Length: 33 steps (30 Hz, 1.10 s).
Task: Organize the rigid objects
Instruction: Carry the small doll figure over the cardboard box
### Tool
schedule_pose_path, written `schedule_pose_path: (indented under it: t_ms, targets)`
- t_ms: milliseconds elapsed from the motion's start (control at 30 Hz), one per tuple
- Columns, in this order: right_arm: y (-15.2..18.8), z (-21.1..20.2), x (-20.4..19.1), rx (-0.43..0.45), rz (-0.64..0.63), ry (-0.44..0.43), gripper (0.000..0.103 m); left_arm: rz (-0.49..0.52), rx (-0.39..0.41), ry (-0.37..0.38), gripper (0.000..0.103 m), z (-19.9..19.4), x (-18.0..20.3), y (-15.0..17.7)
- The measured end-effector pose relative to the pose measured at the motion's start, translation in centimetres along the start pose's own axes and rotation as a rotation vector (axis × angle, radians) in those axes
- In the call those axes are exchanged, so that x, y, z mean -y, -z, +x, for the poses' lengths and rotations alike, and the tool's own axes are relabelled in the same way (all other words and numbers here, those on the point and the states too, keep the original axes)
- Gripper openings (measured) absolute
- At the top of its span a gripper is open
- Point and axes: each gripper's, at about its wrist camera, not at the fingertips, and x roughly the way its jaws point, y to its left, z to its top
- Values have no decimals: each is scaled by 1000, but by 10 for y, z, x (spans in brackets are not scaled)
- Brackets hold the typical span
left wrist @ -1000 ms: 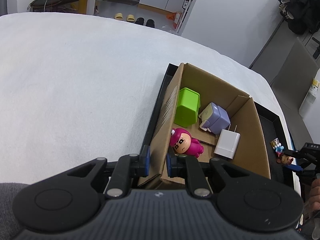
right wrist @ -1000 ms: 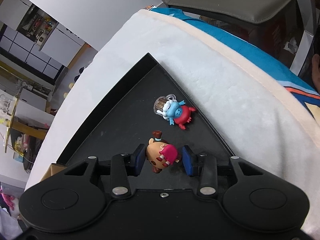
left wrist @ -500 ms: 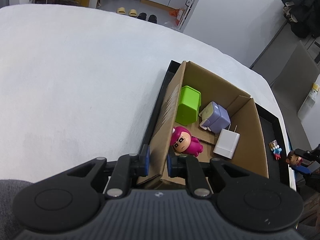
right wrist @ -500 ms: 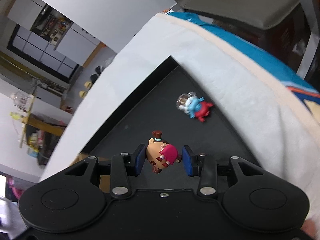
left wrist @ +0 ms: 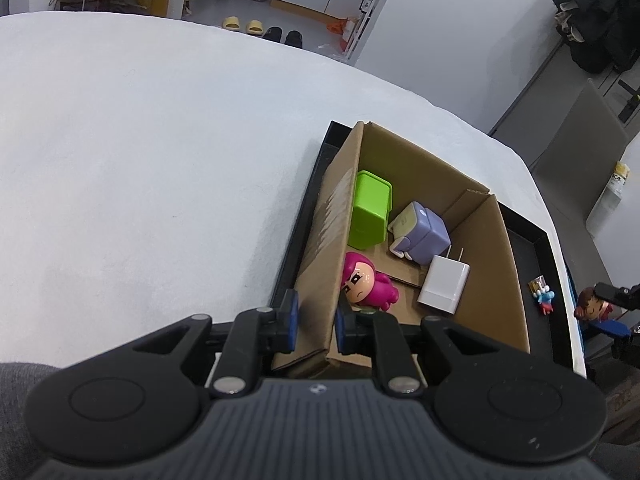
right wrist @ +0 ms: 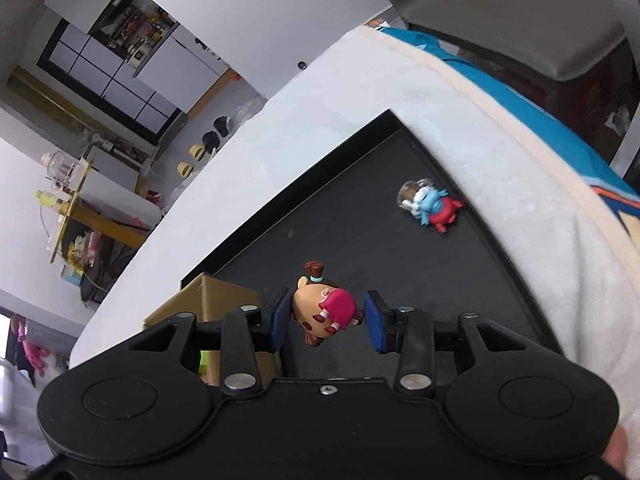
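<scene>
My left gripper (left wrist: 314, 322) is shut on the near left wall of a cardboard box (left wrist: 320, 248) that stands in a black tray (left wrist: 536, 256). In the box lie a green block (left wrist: 370, 210), a purple toy (left wrist: 422, 234), a white charger (left wrist: 443, 284) and a pink figurine (left wrist: 366, 282). My right gripper (right wrist: 326, 316) is shut on a brown and red figurine (right wrist: 322, 310) and holds it above the tray (right wrist: 360, 232); the figurine also shows in the left wrist view (left wrist: 590, 308). A small blue and red figurine (right wrist: 430, 204) lies on the tray near its right rim (left wrist: 544, 298).
The tray sits on a white cloth-covered table (left wrist: 140, 160). The box corner (right wrist: 208, 300) shows at the right gripper's lower left. A grey chair (left wrist: 576, 148) stands beyond the table's right edge. Slippers and furniture are on the floor far behind.
My right gripper has lifted the brown and red figurine up from the tray and away from the blue and red one, toward the box. The left gripper keeps its hold on the box wall.
</scene>
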Motion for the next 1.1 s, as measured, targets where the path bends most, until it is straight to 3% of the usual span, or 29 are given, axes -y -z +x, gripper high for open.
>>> schedule_pose_path:
  t_ms: [600, 1100]
  targets:
    - [5, 0, -70, -33, -124, -44, 39, 3, 9, 24, 17, -4, -2, 0]
    - [33, 19, -142, -89, -355, -44, 39, -11, 11, 46, 18, -5, -5, -1]
